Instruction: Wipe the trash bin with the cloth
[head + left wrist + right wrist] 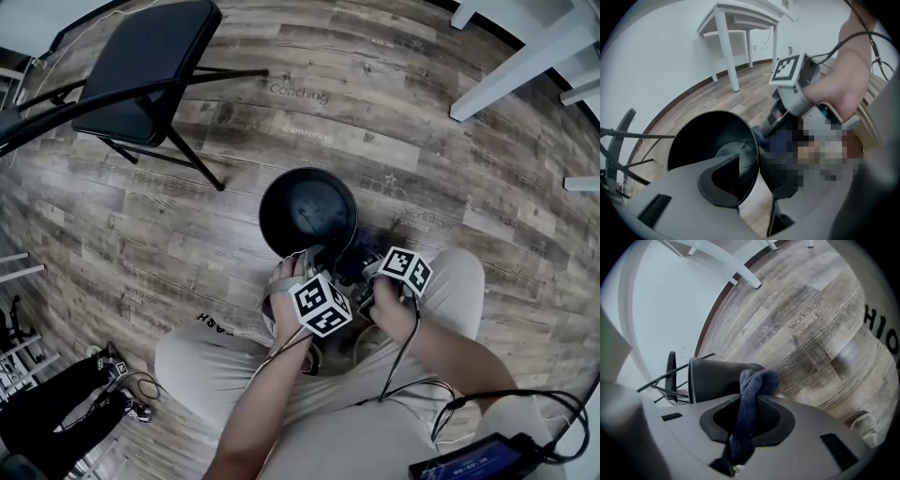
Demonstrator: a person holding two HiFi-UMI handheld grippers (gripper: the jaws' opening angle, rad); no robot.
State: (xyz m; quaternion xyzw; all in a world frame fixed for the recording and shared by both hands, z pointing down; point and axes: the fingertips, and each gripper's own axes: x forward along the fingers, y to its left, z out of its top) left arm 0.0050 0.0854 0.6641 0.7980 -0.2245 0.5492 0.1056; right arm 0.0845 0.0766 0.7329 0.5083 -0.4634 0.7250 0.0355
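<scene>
A round black trash bin [309, 214] stands on the wood floor just ahead of my knees. My left gripper [298, 265] is at its near rim, open. In the left gripper view the bin's rim [756, 154] runs between the two jaws, one finger [723, 180] inside the bin and the other outside, with a gap showing beside the inner pad. My right gripper [361, 272] is to the right of the bin, shut on a dark blue cloth [749, 401]. The cloth [349, 267] hangs bunched from its jaws above the floor, beside the bin's wall [717, 376].
A black folding chair [150, 66] stands at the back left. White table legs [525, 56] are at the back right. Black gear with cables [66, 403] lies at the lower left, and a small screen [478, 459] at the lower right. My legs in beige trousers [234, 375] fill the foreground.
</scene>
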